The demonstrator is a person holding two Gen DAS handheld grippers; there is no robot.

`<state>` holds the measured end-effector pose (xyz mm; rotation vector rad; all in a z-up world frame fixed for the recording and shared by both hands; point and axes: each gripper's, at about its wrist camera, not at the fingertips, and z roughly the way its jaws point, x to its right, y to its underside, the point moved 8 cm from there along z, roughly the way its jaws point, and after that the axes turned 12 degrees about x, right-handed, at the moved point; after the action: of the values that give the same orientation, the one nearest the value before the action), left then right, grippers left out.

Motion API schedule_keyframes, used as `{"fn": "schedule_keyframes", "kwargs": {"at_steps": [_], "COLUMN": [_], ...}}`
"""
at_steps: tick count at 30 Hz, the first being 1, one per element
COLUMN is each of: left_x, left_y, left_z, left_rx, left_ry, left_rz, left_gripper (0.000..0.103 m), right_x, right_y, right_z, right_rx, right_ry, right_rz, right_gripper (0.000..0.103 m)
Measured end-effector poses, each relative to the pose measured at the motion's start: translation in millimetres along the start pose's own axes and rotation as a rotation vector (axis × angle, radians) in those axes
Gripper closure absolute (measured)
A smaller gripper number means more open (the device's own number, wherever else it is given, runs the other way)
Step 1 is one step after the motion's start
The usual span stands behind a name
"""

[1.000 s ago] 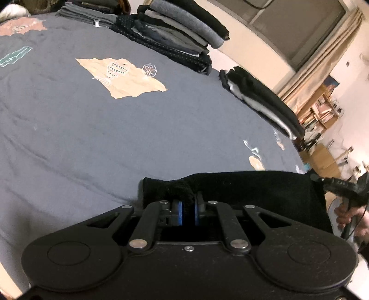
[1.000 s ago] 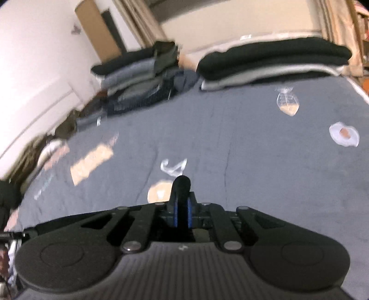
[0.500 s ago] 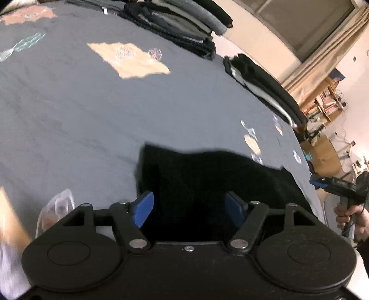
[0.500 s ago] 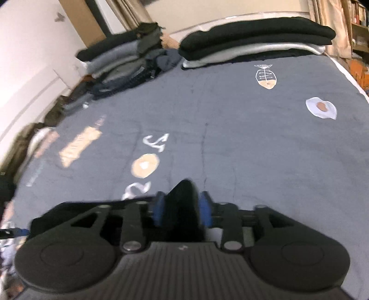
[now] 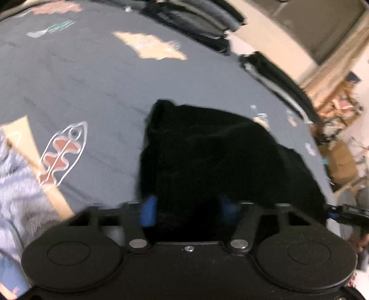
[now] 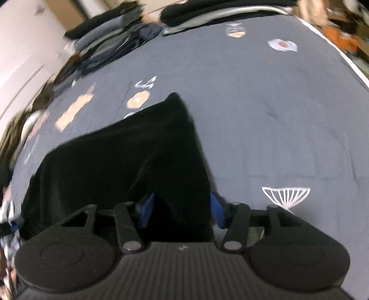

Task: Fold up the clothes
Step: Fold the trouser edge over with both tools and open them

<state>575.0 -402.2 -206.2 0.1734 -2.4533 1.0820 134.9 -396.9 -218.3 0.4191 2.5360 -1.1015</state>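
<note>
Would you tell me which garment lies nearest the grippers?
The black garment spread alone on the grey printed bedspread; the others sit in folded stacks at the far edge.

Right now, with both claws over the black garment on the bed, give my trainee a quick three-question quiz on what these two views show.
1. True or false: the left claw is clamped on the black fabric garment.
2. Multiple choice: the garment lies on (A) a wooden table, (B) a grey printed bedspread, (C) a tiled floor.
3. Fill in: at the far edge of the bed sit stacks of folded ____.

Key:
1. False. Its blue pads stand apart with the cloth lying between them; the right claw is spread the same way.
2. B.
3. Clothes, in dark and grey layers.
</note>
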Motion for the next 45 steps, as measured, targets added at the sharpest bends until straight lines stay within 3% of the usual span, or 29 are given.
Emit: {"fn": "schedule_keyframes", "kwargs": {"at_steps": [1, 3, 7, 11, 13, 14, 16, 19, 21, 23, 27, 32, 36, 37, 40, 45], "left_x": [-1, -2, -6, -9, -11, -11, -15, -18, -9, 13, 70, 98, 78, 73, 65, 77], "left_y": [1, 2, 6, 9, 10, 10, 5, -10, -18, -22, -14, 7, 27, 29, 29, 11], "left_z": [0, -1, -2, -3, -4, -5, -15, -43, -60, -69, -55, -3, 38, 41, 39, 18], "left_rx": [-0.004, -0.012, -0.028, -0.044, -0.052, -0.049, -0.026, 0.041, 0.093, 0.123, 0.13, 0.07, -0.058, -0.07, -0.078, -0.009], "left_ry": [0.0, 0.0, -0.001, -0.002, -0.002, -0.014, -0.047, -0.084, -0.069, -0.039, 0.031, 0.061, -0.011, 0.003, 0.045, 0.022], "left_rz": [0.004, 0.012, 0.028, 0.044, 0.052, 0.052, 0.041, 0.029, 0.009, 0.02, 0.099, 0.125, 0.147, 0.148, 0.133, 0.154], "left_gripper": [0.067, 0.074, 0.083, 0.08, 0.072, 0.062, 0.053, 0.053, 0.053, 0.051, 0.046, 0.045, 0.046, 0.047, 0.049, 0.045], "right_x": [1, 1, -4, -1, 6, 10, 19, 21, 22, 17, -18, -61, -57, -53, -43, -37], "right_y": [0, -2, -4, 8, 22, 30, 38, 23, 10, -2, -6, 23, 45, 48, 52, 45], "right_z": [-5, -17, -49, -59, -44, -34, -23, -39, -58, -78, -85, -49, -12, -12, -16, -28], "right_rx": [0.017, 0.047, 0.074, 0.032, -0.006, -0.015, -0.033, -0.012, 0.016, 0.11, 0.213, 0.158, 0.056, 0.056, 0.052, 0.04], "right_ry": [-0.016, -0.052, -0.101, -0.094, -0.055, -0.038, -0.02, -0.019, 0.027, 0.049, -0.022, -0.111, -0.071, -0.083, -0.118, -0.134], "right_rz": [0.041, 0.086, 0.083, 0.015, -0.036, -0.05, -0.045, -0.012, -0.022, -0.029, -0.081, -0.196, -0.218, -0.22, -0.206, -0.098], "right_gripper": [0.088, 0.093, 0.095, 0.095, 0.093, 0.093, 0.086, 0.076, 0.07, 0.067, 0.056, 0.053, 0.053, 0.053, 0.053, 0.053]}}
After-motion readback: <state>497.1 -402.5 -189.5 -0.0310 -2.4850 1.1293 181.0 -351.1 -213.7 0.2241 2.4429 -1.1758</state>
